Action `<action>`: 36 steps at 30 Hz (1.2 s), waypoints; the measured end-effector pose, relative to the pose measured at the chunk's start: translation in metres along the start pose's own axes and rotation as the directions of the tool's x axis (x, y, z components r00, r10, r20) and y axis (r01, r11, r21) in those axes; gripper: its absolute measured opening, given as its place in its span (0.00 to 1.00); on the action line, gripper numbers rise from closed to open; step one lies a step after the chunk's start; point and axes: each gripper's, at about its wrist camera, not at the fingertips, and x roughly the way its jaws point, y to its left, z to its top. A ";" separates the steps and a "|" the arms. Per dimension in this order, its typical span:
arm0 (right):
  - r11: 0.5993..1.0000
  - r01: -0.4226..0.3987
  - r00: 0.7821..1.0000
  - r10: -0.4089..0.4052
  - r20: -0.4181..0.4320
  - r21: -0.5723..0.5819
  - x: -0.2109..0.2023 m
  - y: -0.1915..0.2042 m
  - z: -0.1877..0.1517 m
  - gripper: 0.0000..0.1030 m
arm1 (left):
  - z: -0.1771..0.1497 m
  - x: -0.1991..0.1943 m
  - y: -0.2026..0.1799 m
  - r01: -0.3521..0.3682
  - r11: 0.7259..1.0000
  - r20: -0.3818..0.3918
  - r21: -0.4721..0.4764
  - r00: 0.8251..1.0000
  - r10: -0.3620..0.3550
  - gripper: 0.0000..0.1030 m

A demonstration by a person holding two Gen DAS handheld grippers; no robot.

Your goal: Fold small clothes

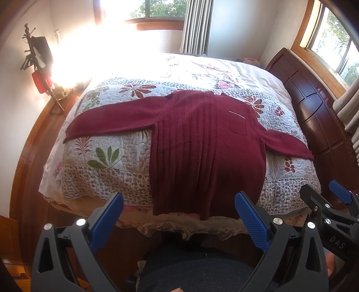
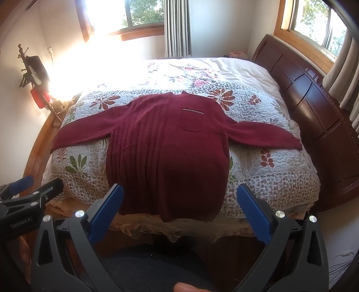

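Nearest the cameras, both grippers are hovering just off the foot edge of the bed (image 2: 291, 125), short of the cloth. The left gripper (image 1: 179, 215) is standing with its blue pads spread wide and nothing between them, and the right gripper (image 2: 179, 206) is gaping just as wide, also holding nothing. Each one is showing at the edge of the other's view, the right gripper (image 1: 325, 197) poking in beside the left. Below them a dark garment on the person is filling the bottom of both views, and a fingertip (image 2: 184, 287) is peeking in at the lower edge.

Just beyond the pads, a maroon sweater (image 2: 170, 152) is lying flat and face up on the bed, its hem hanging slightly over the foot edge and its sleeves stretched out to either side. Its chest pocket (image 2: 191, 120) is sitting toward the headboard side. Under the sweater, a floral quilt (image 2: 264, 143) is covering the near half of the bed, with a paler flowered sheet (image 2: 202, 69) beyond it.

To one side of the bed a dark wooden headboard (image 2: 318, 112) is rising (its far end is cut off by the lens). On the opposite side a stand with dark and red gear (image 2: 36, 83) is leaning by the wall, too small to make out. Behind the bed, sun through a window (image 2: 143, 13) is washing out that corner, and a striped curtain (image 2: 177, 27) is hanging beside it.
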 end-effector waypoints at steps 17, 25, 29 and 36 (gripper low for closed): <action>1.000 0.004 0.999 -0.005 -0.050 -0.005 0.026 0.006 0.026 0.97 | 0.022 0.022 0.006 -0.005 1.000 -0.038 -0.007 0.999 0.005 0.96; 0.999 0.047 0.998 -0.046 -0.045 0.010 0.041 0.001 0.044 0.97 | 0.042 0.038 0.011 0.001 1.000 0.038 0.030 0.999 -0.002 0.96; 0.994 0.097 0.980 -0.103 0.170 0.040 0.025 -0.020 0.053 0.97 | 0.053 0.050 0.013 0.129 0.983 0.194 0.128 0.969 -0.152 0.96; 0.956 0.181 0.960 -0.223 0.169 0.233 0.061 -0.107 0.053 0.97 | 0.079 0.095 0.028 0.352 0.923 0.214 0.156 0.900 -0.380 0.96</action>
